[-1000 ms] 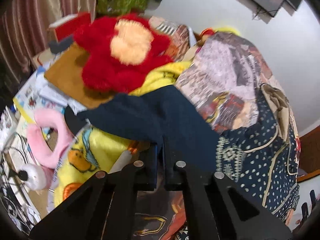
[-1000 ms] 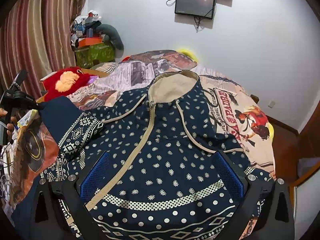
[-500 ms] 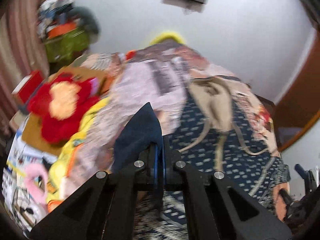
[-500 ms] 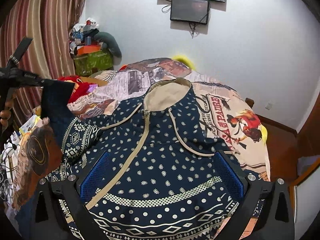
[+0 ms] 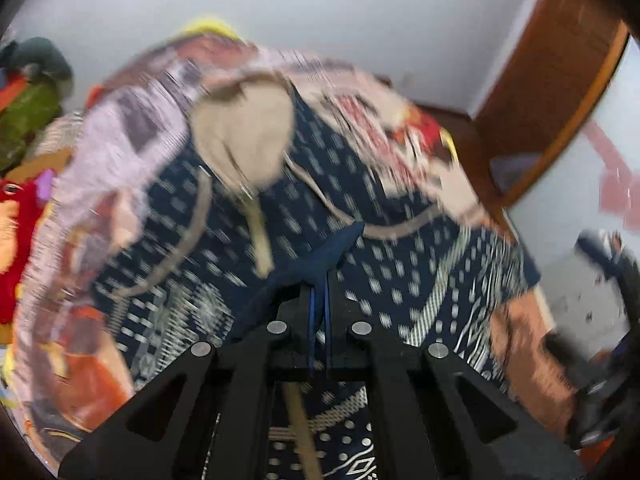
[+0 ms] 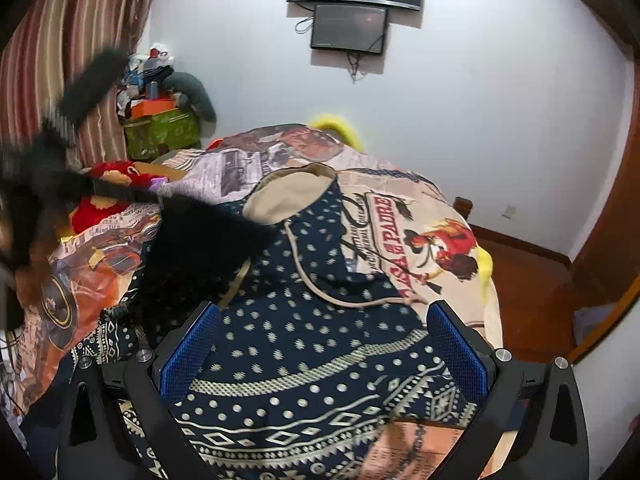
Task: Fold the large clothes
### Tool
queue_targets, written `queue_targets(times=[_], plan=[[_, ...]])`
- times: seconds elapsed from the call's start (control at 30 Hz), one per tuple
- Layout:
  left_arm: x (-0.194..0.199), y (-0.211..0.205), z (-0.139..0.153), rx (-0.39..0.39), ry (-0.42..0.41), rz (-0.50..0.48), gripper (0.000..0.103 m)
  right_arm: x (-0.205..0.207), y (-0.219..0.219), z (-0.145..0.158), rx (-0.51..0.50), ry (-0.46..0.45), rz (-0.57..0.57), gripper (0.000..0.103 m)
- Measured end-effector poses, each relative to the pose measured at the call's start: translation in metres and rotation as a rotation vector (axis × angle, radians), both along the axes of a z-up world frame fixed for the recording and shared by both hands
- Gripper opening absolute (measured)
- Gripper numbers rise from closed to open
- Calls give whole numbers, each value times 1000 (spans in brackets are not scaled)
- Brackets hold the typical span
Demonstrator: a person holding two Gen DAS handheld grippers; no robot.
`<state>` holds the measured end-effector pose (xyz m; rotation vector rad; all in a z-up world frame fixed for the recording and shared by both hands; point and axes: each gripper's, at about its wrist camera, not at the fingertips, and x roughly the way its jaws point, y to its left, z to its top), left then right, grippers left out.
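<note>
- While the navy patterned hoodie [image 6: 320, 320] lies spread face-up over the printed bedspread [image 6: 420, 220], its beige-lined hood [image 6: 288, 196] points toward the far wall.
- Left gripper [image 5: 319, 300]: its fingers are pressed together on a plain navy fold of the hoodie's sleeve [image 5: 316, 264], held above the hoodie's chest; this view is heavily motion-blurred.
- Right gripper [image 6: 324, 344]: its blue pads [image 6: 188, 352] stand wide apart with nothing between them, just above the hoodie's lower hem.
- Seen from the right wrist, the lifted sleeve [image 6: 200, 240] is a dark blurred shape over the hoodie's left side, near the hood.
- Containers: a green box [image 6: 160, 132] sits well beyond the hoodie in the far left corner, with an orange box and loose clutter piled on top; what is inside cannot be told.
- A red plush toy [image 6: 104, 188] lies left of the hoodie, at the bedspread's edge.
- Edges: the bedspread's right edge falls away just right of the hoodie to open wooden floor [image 6: 532, 288]; its far edge ends short of the white wall, below the wall screens [image 6: 352, 28].
- Striped curtains [image 6: 60, 60] close the side left of the hoodie.
</note>
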<state>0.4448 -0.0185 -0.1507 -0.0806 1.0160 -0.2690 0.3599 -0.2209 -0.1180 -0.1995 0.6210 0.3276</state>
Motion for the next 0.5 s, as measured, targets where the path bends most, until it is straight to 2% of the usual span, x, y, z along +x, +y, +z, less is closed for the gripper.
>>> queue_targets(times=[0.13,0.2,0.3,0.33,0.37,0.5], plan=[[-10,-21,-24,62,20,-62,4,2,-11,-4,-6,28,-8,103],[-16,-20,-22,88,9,-88,13,3,-12,-8,-23,38,-10,103],[-26,-7,-11,103,-10,-89,33,7,-8,-14,-31,61,0,103],[-29,-1,-6,114,-23,-84,45,8,-4,-15,-27,70,9,103],[-33,8,0,124,-39,-77,52,9,-1,-16,-24,77,18,103],[-48,53,25,181,-86,-46,60,13,20,-18,-17,96,61,103]])
